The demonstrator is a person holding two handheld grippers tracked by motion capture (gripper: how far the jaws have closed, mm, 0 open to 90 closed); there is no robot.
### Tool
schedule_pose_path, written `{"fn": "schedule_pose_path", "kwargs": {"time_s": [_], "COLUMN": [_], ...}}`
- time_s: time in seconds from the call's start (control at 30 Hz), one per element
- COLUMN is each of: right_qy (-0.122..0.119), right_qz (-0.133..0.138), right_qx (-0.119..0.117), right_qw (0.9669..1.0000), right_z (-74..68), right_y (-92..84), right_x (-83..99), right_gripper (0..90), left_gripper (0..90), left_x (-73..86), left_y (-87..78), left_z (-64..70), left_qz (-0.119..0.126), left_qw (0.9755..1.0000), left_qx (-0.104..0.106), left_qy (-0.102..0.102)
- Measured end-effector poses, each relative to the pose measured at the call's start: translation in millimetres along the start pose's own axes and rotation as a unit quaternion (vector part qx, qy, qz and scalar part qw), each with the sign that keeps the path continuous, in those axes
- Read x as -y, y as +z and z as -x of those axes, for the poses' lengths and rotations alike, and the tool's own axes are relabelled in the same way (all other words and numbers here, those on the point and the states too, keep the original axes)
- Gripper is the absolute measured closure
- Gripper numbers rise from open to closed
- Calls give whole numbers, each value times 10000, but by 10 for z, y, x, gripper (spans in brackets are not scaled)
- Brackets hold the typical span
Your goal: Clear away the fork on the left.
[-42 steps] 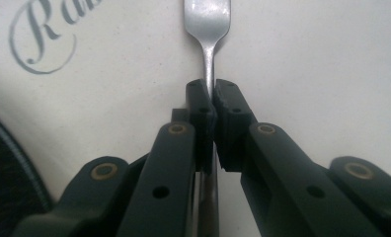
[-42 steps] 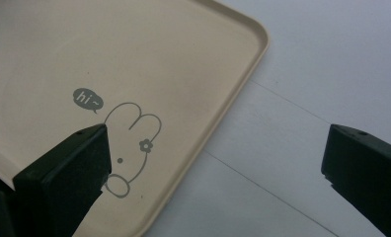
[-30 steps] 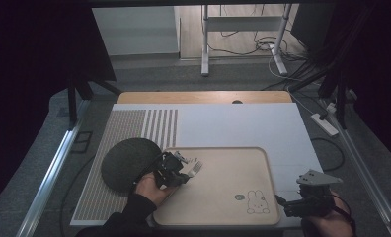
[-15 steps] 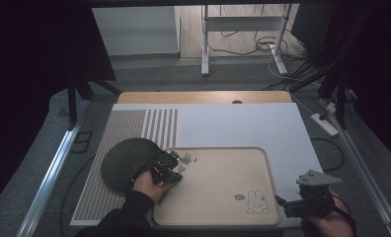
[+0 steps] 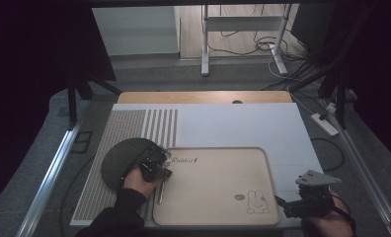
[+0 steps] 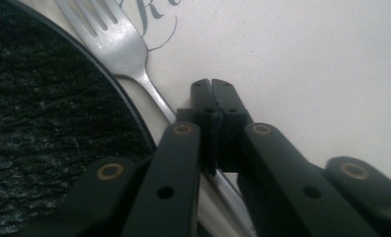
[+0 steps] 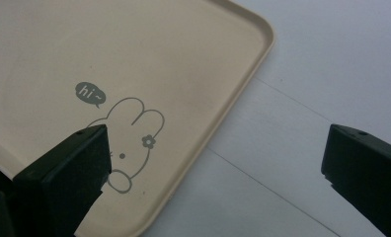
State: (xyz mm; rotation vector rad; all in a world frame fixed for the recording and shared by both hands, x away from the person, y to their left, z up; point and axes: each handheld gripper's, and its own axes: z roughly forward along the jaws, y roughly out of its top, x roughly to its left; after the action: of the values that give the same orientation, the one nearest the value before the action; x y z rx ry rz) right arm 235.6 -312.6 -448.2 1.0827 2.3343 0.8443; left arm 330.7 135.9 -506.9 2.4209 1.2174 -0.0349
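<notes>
A dark round plate [image 5: 124, 158] lies left of a beige tray [image 5: 218, 192] printed with a rabbit. My left gripper [image 5: 154, 168] sits low at the tray's upper left corner, beside the plate. In the left gripper view its jaws [image 6: 213, 84] meet at the tips, having just eased a hair apart, with the handle of a metal fork [image 6: 119, 44] running under and between them. The fork's tines rest on the tray against the plate rim [image 6: 45, 123]; its handle [image 5: 160, 192] lies along the tray's left edge. My right gripper [image 5: 281, 202] hovers open at the tray's near right corner [image 7: 134, 49], its own midpoint [image 7: 217, 136] holding nothing.
A white placemat [image 5: 233, 123] with a striped and dotted left part covers the wooden table [image 5: 203, 96]. A metal stand [image 5: 206, 44] and cables sit on the floor beyond. A power strip [image 5: 324, 123] lies off the table's right side.
My left gripper has carried the fork leftward and slightly down, from inside the tray to its left edge by the plate. The right gripper has stayed put.
</notes>
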Motion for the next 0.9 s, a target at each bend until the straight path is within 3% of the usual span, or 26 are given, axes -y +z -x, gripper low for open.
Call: {"fn": "schedule_pose_path", "kwargs": {"time_s": [0.23, 0.33, 0.6, 0.9], "right_qy": [14, 23, 56, 65], "right_qz": [2, -1, 17, 19], "right_qx": [-3, -6, -18, -24], "right_qw": [10000, 10000, 10000, 10000], "right_z": [3, 5, 13, 14], "right_y": [0, -2, -4, -4], "right_x": [1, 0, 2, 3], "right_gripper": [0, 0, 0, 0], "left_gripper": [693, 565, 368, 168], "left_x": [-11, 4, 42, 103], "left_y": [-64, -115, -189, -307], "left_z": [28, -2, -43, -80], "left_qz": [228, 446, 703, 1028], "left_qw": [9997, 9990, 9970, 9940], "left_qx": [-41, 93, 313, 367], "left_qy": [58, 28, 18, 75]}}
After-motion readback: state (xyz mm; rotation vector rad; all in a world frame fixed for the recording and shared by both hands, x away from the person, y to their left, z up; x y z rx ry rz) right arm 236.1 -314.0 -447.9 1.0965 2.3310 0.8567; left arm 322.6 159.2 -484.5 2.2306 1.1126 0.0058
